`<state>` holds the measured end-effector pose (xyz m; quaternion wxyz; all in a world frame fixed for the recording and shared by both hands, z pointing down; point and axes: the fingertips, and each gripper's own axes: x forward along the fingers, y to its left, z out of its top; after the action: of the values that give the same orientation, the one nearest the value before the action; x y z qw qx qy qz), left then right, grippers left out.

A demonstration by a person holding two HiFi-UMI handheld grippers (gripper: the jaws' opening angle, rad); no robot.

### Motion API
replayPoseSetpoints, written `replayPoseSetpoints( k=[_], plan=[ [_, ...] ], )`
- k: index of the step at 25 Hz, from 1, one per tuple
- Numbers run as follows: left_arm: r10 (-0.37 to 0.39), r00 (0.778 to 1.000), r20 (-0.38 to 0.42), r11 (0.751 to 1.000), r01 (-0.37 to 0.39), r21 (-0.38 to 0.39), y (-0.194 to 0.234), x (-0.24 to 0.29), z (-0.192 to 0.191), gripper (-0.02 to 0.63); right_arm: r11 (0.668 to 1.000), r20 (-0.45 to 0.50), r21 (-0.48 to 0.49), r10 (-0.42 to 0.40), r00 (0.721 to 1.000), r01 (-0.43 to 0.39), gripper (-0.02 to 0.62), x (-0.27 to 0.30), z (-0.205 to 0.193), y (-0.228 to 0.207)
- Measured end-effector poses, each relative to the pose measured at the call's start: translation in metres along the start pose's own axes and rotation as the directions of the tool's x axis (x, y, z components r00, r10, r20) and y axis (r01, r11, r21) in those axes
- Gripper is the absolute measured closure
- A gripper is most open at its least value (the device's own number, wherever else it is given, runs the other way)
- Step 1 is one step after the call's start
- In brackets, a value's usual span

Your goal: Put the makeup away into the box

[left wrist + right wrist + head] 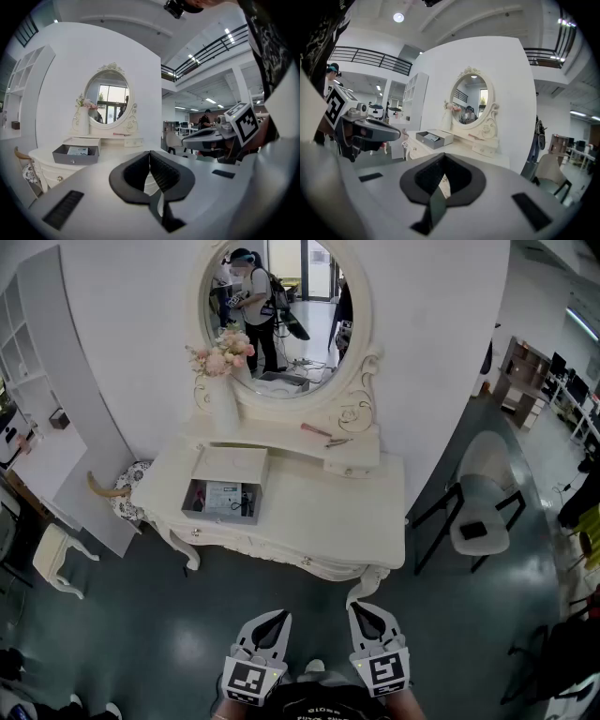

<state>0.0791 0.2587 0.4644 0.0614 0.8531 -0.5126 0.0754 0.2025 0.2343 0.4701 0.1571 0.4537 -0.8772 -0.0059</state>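
Both tools are short of the white dressing table (323, 512), over the dark floor at its front edge. The left gripper (279, 615) has its jaws closed tip to tip with nothing between them. The right gripper (362, 609) is closed the same way and is also empty. On the dressing table's left half sits the grey box (221, 518), lid up, with a printed card inside. The makeup lies on the table's raised back shelf, below the oval mirror (281, 306): a slim pink stick (316, 430) and a darker slim piece (337, 442) just beside it. Both lie well apart from the box. A vase of pink flowers (223, 390) stands at the shelf's left end.
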Motion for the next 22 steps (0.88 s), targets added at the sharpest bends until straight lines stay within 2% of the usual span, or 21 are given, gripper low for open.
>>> replayPoseSetpoints(
  k=[6,14,22],
  plan=[
    [-0.008,1.000,-0.008,1.000,0.008,0.004,-0.011,0.008,-0.006,0.591,1.000,-0.003,-0.011,0.010,1.000,-0.010,0.588,-0.001,-0.008,-0.007],
    [0.029,1.000,0.002,1.000,-0.029,0.003,-0.020,0.009,-0.005,0.591,1.000,0.028,-0.005,0.027,0.999,-0.026,0.586,-0.009,-0.007,-0.017],
    [0.051,0.999,0.002,0.999,-0.051,0.003,-0.016,0.004,-0.007,0.591,0.999,0.033,-0.021,0.049,0.998,-0.048,0.586,-0.005,-0.005,-0.010]
  ],
)
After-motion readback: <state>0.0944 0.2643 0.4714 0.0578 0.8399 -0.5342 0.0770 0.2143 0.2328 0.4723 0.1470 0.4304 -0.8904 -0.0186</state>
